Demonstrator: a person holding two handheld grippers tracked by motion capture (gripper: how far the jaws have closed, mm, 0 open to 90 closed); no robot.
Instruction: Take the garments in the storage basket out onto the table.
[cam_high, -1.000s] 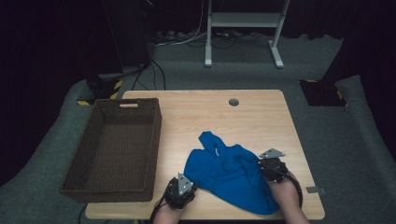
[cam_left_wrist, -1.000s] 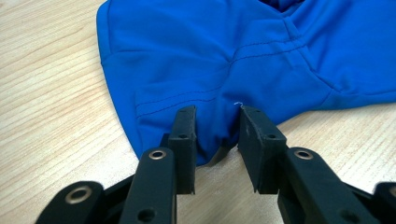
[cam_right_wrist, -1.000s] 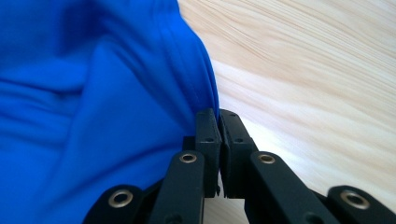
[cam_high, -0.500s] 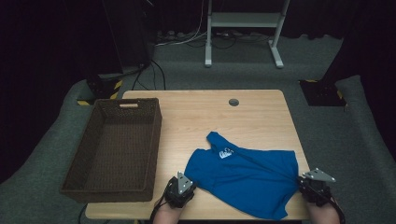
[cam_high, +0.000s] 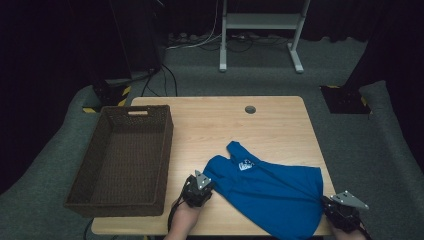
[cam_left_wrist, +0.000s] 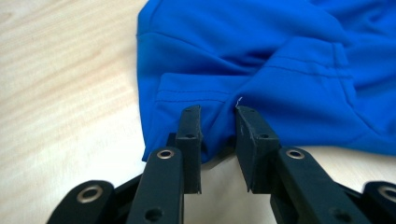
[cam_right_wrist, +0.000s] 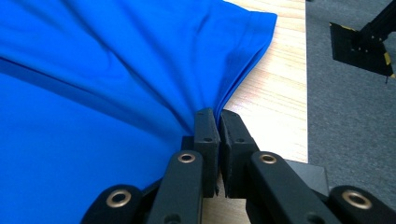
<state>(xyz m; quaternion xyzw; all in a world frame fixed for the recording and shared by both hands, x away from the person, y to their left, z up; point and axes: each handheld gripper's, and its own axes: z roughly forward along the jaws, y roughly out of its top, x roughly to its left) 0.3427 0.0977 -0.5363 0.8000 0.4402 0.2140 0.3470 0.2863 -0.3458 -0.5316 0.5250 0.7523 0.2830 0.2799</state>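
Note:
A blue shirt (cam_high: 270, 190) with a small white print lies spread over the near right part of the wooden table (cam_high: 225, 125). My left gripper (cam_high: 210, 186) is at the shirt's left corner. In the left gripper view a bunched fold of the shirt's (cam_left_wrist: 261, 56) hem sits pinched between the jaws of the left gripper (cam_left_wrist: 217, 112), with creases running from it. My right gripper (cam_high: 326, 204) is at the table's near right corner. There the right gripper (cam_right_wrist: 217, 114) is shut tight on the edge of the shirt (cam_right_wrist: 116, 70), which is drawn taut toward it.
A dark woven basket (cam_high: 169, 145) stands empty on the left part of the table. A round cable hole (cam_high: 250, 109) sits near the far edge. The table's right edge (cam_right_wrist: 306, 93) runs close beside my right gripper, with grey carpet beyond.
My right gripper has pulled the shirt's edge far to the right, spreading the crumpled shirt out flat. My left gripper has shifted a little farther onto the table with its corner.

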